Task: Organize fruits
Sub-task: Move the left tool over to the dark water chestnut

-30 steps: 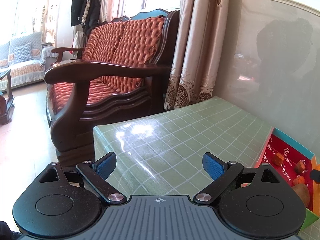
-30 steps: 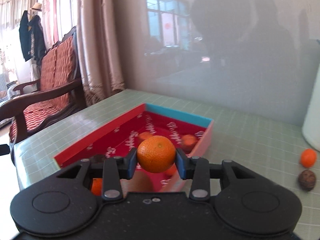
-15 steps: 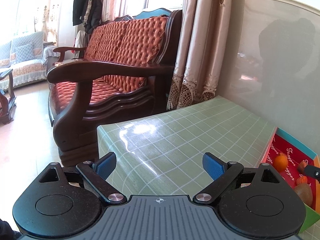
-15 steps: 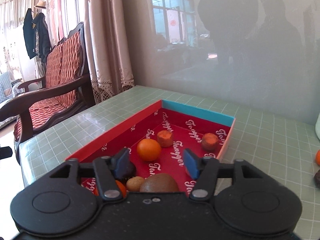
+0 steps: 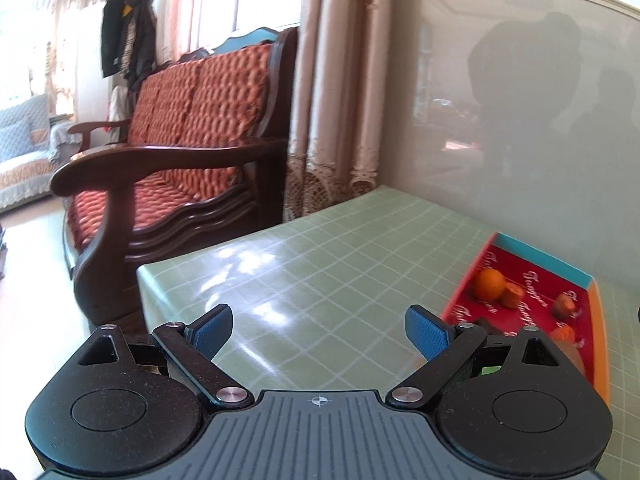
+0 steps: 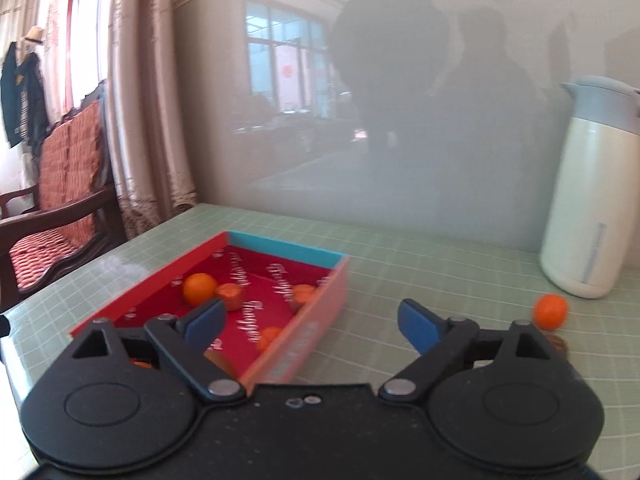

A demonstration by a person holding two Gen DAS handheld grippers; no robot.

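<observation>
- I'm looking at a table (image 6: 420, 264) covered in a pale green cloth with a white grid; sunlight glares off it near the corner closest to the sofa.
- A glossy grey wall panel (image 6: 400, 140) runs along the far edge of the table and mirrors a window and two dark figures.
- To the left stands a dark wooden sofa (image 5: 192, 152) with orange-red quilted cushions, and beige curtains (image 5: 340, 92) hang between it and the wall.
- Further back, dark coats (image 5: 128, 44) hang with a hat above them, and a second, light-covered sofa (image 5: 24, 160) sits at the far left.
- A cream flask (image 6: 588, 208) with a grey lid stands upright on the table at the right, against the wall panel.
- The box (image 6: 336, 280) lies flat on the table: red inside with white script, one end wall blue, the side wall nearest my right tool salmon-coloured.
- Inside it I see a round orange (image 6: 199, 288) touching a duller, reddish-brown fruit (image 6: 229, 295), with more small orange fruits toward the salmon wall.
- One more orange (image 6: 551, 311) lies on the cloth outside the box, just in front of the flask, with a brown fruit (image 6: 558, 343) near it, half hidden by my tool.
- My left gripper (image 5: 320, 330) is spread wide over bare cloth, nothing between its blue pads.
- My right gripper (image 6: 308, 320) is opening, with nothing pressed between its pads; the box's near corner shows beyond the gap.
</observation>
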